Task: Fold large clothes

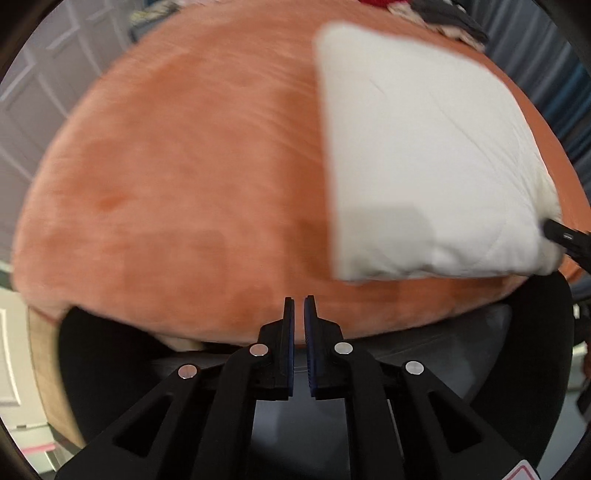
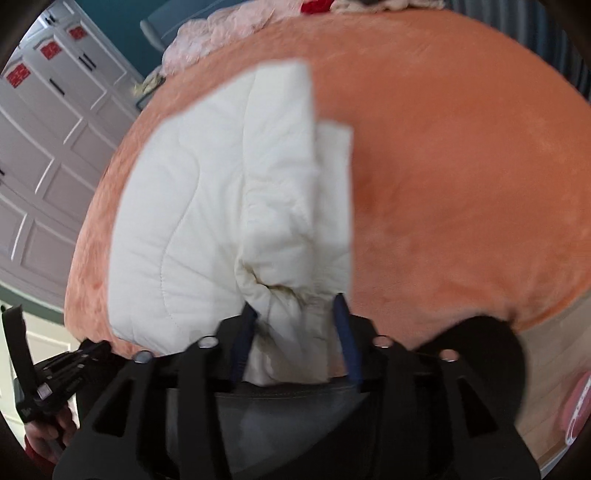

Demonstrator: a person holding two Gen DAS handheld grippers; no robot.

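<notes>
A white quilted garment (image 1: 417,162) lies folded into a thick rectangle on the orange bedspread (image 1: 184,184). My left gripper (image 1: 299,301) is shut and empty, above the near edge of the bed, left of the garment. My right gripper (image 2: 293,310) is shut on the garment's (image 2: 221,206) bunched near corner, with padded cloth filling the space between its blue-lined fingers (image 2: 343,325). The right gripper's tip also shows at the garment's right corner in the left wrist view (image 1: 565,236).
The orange bedspread (image 2: 461,184) covers the whole bed. A heap of other clothes (image 2: 221,33) lies along the far edge, also in the left wrist view (image 1: 443,18). White panelled wardrobe doors (image 2: 48,147) stand to the left. Wooden floor (image 2: 546,369) shows at the right.
</notes>
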